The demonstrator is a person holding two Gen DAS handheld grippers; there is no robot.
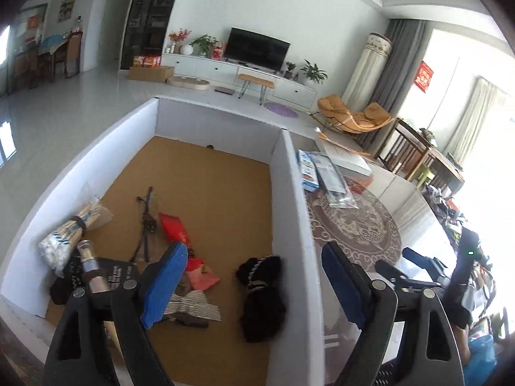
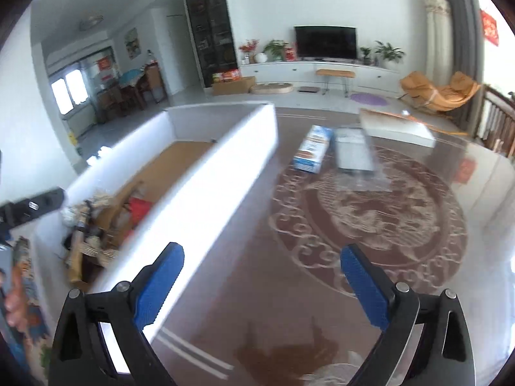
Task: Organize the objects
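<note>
The left claw (image 1: 254, 286) stands wide with nothing between its blue pads, straddling the right wall of the white box (image 1: 289, 212): one pad hangs inside, the other outside above the counter (image 1: 415, 206). The box sits along the counter's left edge and has a cork-brown floor. On that floor, toward the near left corner, lie a bundle of cotton swabs (image 1: 69, 234), a black pouch (image 1: 96, 276) with a small metal bottle (image 1: 91, 273) on it, a red packet (image 1: 175, 228), a striped cloth (image 1: 193, 304) and a black hair tie (image 1: 262, 299). A thin dark cord (image 1: 146, 218) lies nearer the middle.

The right claw (image 2: 262, 284) is also spread wide and holds nothing, poised above the patterned brown mat (image 2: 370, 222) beside the box's outer wall (image 2: 199, 206). Toward the counter's far edge, just right of the box, a blue-and-white carton (image 2: 313, 152) lies beside a clear plastic bag (image 2: 354, 156) with something grey inside; a flat white board (image 2: 396, 127) rests beyond them.
</note>
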